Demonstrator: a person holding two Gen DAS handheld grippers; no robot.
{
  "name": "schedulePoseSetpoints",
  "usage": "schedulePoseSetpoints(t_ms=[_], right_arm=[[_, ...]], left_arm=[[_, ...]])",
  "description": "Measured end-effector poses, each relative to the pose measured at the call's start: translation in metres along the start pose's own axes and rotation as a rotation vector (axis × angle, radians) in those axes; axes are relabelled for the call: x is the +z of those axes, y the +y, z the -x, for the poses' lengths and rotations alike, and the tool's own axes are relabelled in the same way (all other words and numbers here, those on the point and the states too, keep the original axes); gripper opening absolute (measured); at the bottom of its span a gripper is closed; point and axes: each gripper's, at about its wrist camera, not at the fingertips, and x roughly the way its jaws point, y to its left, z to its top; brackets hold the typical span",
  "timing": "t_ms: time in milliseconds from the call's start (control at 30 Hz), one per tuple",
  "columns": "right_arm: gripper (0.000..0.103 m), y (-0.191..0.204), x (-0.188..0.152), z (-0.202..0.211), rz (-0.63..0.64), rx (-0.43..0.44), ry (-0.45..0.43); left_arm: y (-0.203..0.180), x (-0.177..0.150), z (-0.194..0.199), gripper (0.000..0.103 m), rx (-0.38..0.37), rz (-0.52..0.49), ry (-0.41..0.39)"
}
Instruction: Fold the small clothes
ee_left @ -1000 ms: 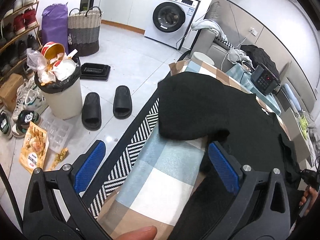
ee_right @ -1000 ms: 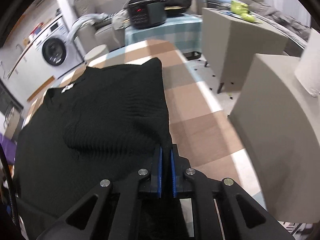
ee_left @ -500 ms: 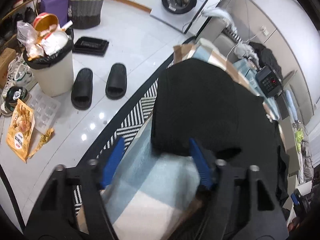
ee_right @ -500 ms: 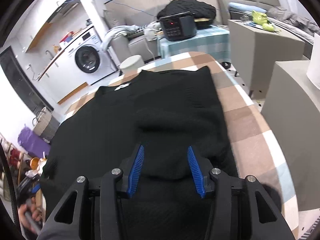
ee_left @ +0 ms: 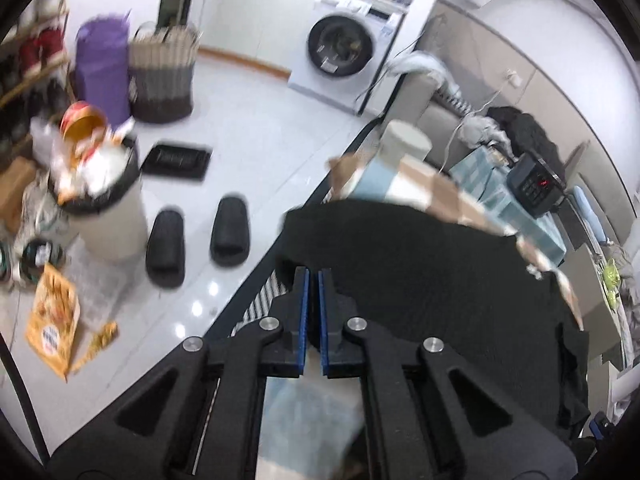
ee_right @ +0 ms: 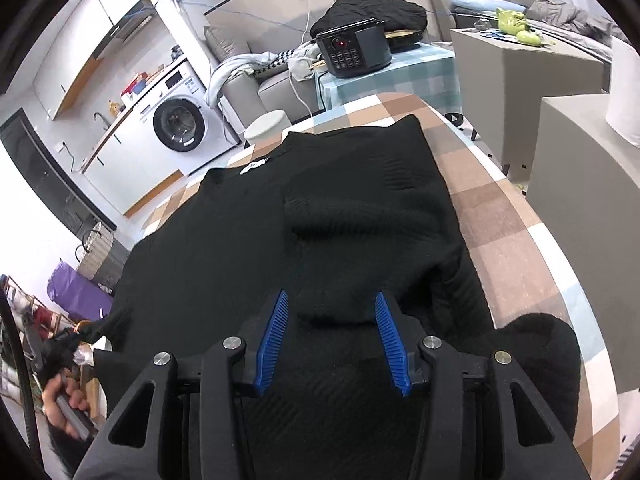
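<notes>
A black knit sweater (ee_right: 248,236) lies spread on a table with a checked brown, blue and white cloth (ee_right: 504,216). A sleeve (ee_right: 360,216) is folded over its body. My right gripper (ee_right: 331,312) is open just above the sweater's near part, with a fold between the blue pads. In the left wrist view my left gripper (ee_left: 312,280) is shut on the sweater's left edge (ee_left: 304,236), with black fabric between the pads. The rest of the sweater (ee_left: 440,280) spreads to the right.
Left of the table on the floor are a full bin (ee_left: 100,208), two black slippers (ee_left: 200,236) and a snack bag (ee_left: 52,328). A washing machine (ee_left: 344,52) stands behind. A black cooker (ee_right: 352,52) sits on a side table; grey cabinets (ee_right: 580,184) stand at right.
My left gripper went from wide open to shut on the sweater's left edge. My right gripper opened, let go of the sweater and drew back a little.
</notes>
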Motion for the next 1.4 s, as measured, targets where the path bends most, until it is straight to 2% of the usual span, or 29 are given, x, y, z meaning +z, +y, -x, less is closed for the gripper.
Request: schedulePoseSetpoints(t_ms=[133, 200, 267, 300, 333, 367, 400, 433, 467, 500, 533, 700, 833, 933, 1000, 1067, 1167, 1200, 1233, 1267, 1300, 1333, 1367, 1400], right_arm=[[0.047, 0.001, -0.006, 0.008, 0.002, 0.029, -0.003], [0.047, -0.001, -0.008, 0.011, -0.003, 0.035, -0.004], [0.047, -0.003, -0.009, 0.013, -0.009, 0.037, 0.002], [0.047, -0.004, -0.010, 0.014, -0.013, 0.036, 0.001], [0.047, -0.005, -0.010, 0.015, -0.014, 0.034, 0.003], [0.047, -0.006, -0.010, 0.016, -0.015, 0.033, 0.003], [0.047, -0.007, -0.010, 0.018, -0.017, 0.031, 0.001], [0.047, -0.008, -0.010, 0.019, -0.019, 0.029, 0.002], [0.048, -0.009, -0.010, 0.020, -0.022, 0.028, 0.003], [0.049, -0.011, -0.009, 0.023, -0.026, 0.030, -0.002], [0.049, -0.012, -0.010, 0.024, -0.027, 0.031, -0.006], [0.053, -0.014, -0.015, 0.026, -0.030, 0.036, -0.008], [0.053, -0.014, -0.018, 0.022, -0.034, 0.043, 0.005], [0.053, -0.014, -0.019, 0.018, -0.037, 0.054, 0.024], [0.053, -0.015, -0.021, 0.015, -0.035, 0.054, 0.034], [0.053, -0.015, -0.022, 0.014, -0.035, 0.049, 0.043], [0.053, -0.018, -0.022, 0.015, -0.042, 0.041, 0.045], [0.053, -0.018, -0.022, 0.016, -0.043, 0.039, 0.043], [0.053, -0.019, -0.022, 0.017, -0.044, 0.036, 0.043], [0.053, -0.020, -0.022, 0.018, -0.045, 0.032, 0.042], [0.053, -0.022, -0.022, 0.018, -0.048, 0.030, 0.042], [0.053, -0.023, -0.022, 0.019, -0.051, 0.028, 0.042], [0.053, -0.024, -0.022, 0.018, -0.055, 0.025, 0.041], [0.053, -0.025, -0.022, 0.018, -0.058, 0.023, 0.041]], left_arm=[[-0.067, 0.021, 0.019, 0.001, -0.097, -0.111, -0.073], [-0.117, 0.022, 0.026, 0.001, -0.184, -0.191, -0.091], [-0.167, 0.013, 0.030, 0.000, -0.287, -0.264, -0.071], [-0.186, 0.005, 0.031, 0.000, -0.344, -0.291, -0.050], [-0.214, -0.009, 0.028, 0.000, -0.436, -0.346, 0.015], [-0.231, -0.019, 0.026, 0.000, -0.478, -0.379, 0.068], [-0.251, -0.036, 0.020, 0.004, -0.533, -0.420, 0.154], [-0.262, -0.048, 0.017, 0.022, -0.555, -0.449, 0.202], [-0.270, -0.062, 0.014, 0.035, -0.555, -0.486, 0.238], [-0.273, -0.070, 0.014, 0.057, -0.539, -0.505, 0.238], [-0.270, -0.078, 0.017, 0.061, -0.514, -0.514, 0.204], [-0.235, -0.083, 0.016, 0.061, -0.447, -0.459, 0.196], [-0.179, -0.072, 0.005, 0.061, -0.312, -0.368, 0.143], [-0.149, -0.068, -0.015, 0.061, -0.222, -0.320, 0.174], [-0.146, -0.070, -0.023, 0.061, -0.205, -0.340, 0.170], [-0.158, -0.078, -0.033, 0.061, -0.189, -0.420, 0.167], [-0.176, -0.093, -0.056, 0.061, -0.137, -0.510, 0.203], [-0.180, -0.096, -0.064, 0.061, -0.120, -0.527, 0.216], [-0.181, -0.100, -0.069, 0.055, -0.111, -0.535, 0.227], [-0.183, -0.103, -0.073, 0.047, -0.096, -0.537, 0.239], [-0.185, -0.106, -0.078, 0.035, -0.084, -0.534, 0.248], [-0.183, -0.106, -0.076, 0.020, -0.101, -0.528, 0.220], [-0.180, -0.106, -0.076, 0.013, -0.107, -0.523, 0.215], [-0.177, -0.104, -0.074, 0.011, -0.105, -0.508, 0.200]])
